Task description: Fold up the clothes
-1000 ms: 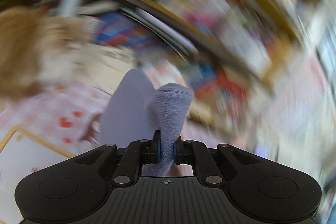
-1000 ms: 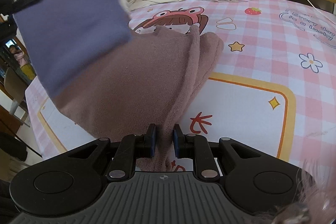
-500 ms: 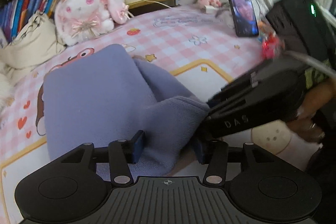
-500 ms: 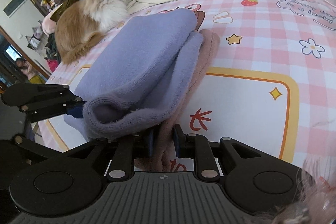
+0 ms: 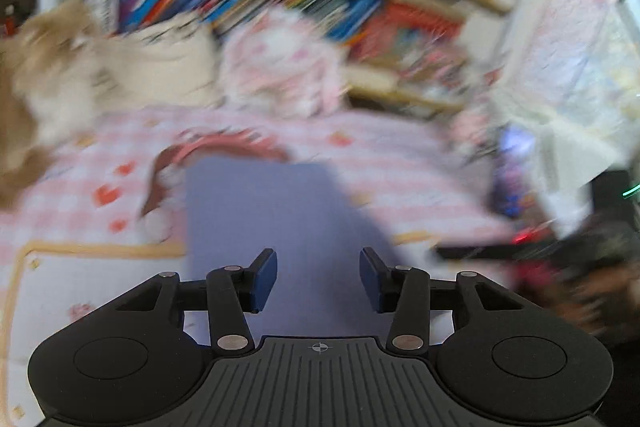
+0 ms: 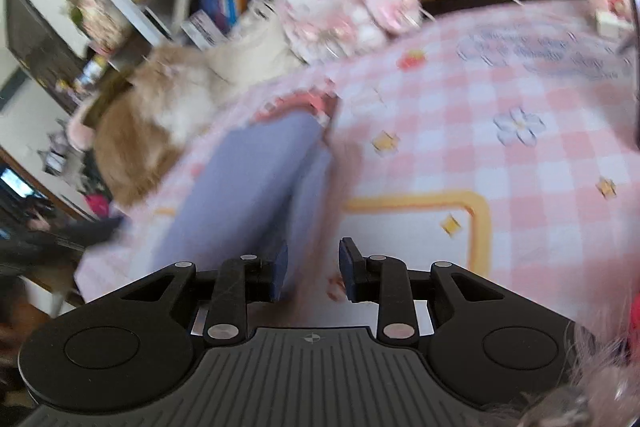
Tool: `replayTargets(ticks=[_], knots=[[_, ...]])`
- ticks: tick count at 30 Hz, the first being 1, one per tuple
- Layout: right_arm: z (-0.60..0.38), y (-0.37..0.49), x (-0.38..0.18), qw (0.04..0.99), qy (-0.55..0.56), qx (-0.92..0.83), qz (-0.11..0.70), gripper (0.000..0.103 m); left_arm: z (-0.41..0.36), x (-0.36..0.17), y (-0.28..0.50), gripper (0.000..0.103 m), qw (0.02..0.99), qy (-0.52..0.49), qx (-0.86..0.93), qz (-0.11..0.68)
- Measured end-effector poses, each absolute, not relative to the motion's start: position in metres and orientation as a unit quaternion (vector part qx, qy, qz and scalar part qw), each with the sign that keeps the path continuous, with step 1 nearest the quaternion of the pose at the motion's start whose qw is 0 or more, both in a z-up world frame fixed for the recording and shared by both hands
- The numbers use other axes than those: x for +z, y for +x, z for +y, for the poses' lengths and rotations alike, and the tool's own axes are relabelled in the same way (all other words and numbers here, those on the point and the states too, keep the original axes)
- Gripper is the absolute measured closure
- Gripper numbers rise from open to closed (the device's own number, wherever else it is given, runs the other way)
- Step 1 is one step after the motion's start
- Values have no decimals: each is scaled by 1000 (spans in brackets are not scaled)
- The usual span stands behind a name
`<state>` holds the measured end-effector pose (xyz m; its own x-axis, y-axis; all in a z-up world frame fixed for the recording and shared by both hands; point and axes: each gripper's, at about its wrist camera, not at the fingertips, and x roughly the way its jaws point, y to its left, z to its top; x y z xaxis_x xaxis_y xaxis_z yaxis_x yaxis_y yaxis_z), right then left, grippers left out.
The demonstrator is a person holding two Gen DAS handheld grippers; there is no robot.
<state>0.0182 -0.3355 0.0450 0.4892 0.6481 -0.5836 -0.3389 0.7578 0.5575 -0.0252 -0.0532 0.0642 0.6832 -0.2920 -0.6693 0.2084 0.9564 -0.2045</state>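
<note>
Pink check tbl cloth (image 6: 500, 99): folded lilac garment (image 6: 248, 187), cat (image 6: 160, 115).

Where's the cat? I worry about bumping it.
The cat lies left of the purple cloth in the right wrist view, near the table's far-left edge.

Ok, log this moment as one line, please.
left gripper: open, empty | right gripper: open, empty | purple garment: folded, on checked cloth | cat: beside it | views: blurred
</note>
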Motion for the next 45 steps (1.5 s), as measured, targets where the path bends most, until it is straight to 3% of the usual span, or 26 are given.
replayTargets(ticks=[2, 3, 9, 11, 12, 13, 18, 24, 28, 32, 33, 34, 38, 45], knots=[[-327, 23, 47, 829, 200, 316, 415, 69, -59, 43, -20, 60, 910, -37, -133, 390], [-320, 26, 44, 821, 205, 320, 426, 57, -63, 32, -17, 59, 906, -32, -138, 399], [-278, 44, 23, 768, 232, 340, 491, 55, -83, 15, -28, 55, 908, 18, -150, 390], [-276, 45, 20, 765, 235, 339, 495, 81, -80, 15, -30, 54, 908, 9, -150, 392], [-277, 44, 20, 766, 236, 337, 494, 89, -78, 16, -31, 54, 908, 2, -149, 392], [-279, 43, 19, 767, 236, 335, 494, 90, -77, 16, -32, 54, 908, -5, -148, 392], [-285, 39, 16, 773, 239, 325, 489, 91, -63, 14, -29, 52, 899, -75, -157, 401], [-292, 35, 13, 780, 243, 313, 484, 91, -73, 16, -27, 51, 898, -42, -153, 410], [-297, 31, 11, 785, 245, 306, 480, 82, -66, 32, -33, 50, 915, -45, -118, 383], [-302, 29, 9, 789, 249, 298, 476, 81, -56, 30, -31, 49, 917, -55, -98, 382], [-301, 29, 11, 791, 249, 298, 473, 81, -56, 28, -30, 49, 917, -53, -98, 383], [-300, 28, 14, 794, 244, 302, 468, 91, -57, 26, -30, 49, 917, -48, -98, 383], [-298, 10, 43, 820, 217, 358, 391, 91, -63, 21, -26, 46, 915, -32, -93, 391], [-296, 31, 6, 796, 225, 290, 481, 91, -67, 18, -26, 45, 913, -22, -102, 393]])
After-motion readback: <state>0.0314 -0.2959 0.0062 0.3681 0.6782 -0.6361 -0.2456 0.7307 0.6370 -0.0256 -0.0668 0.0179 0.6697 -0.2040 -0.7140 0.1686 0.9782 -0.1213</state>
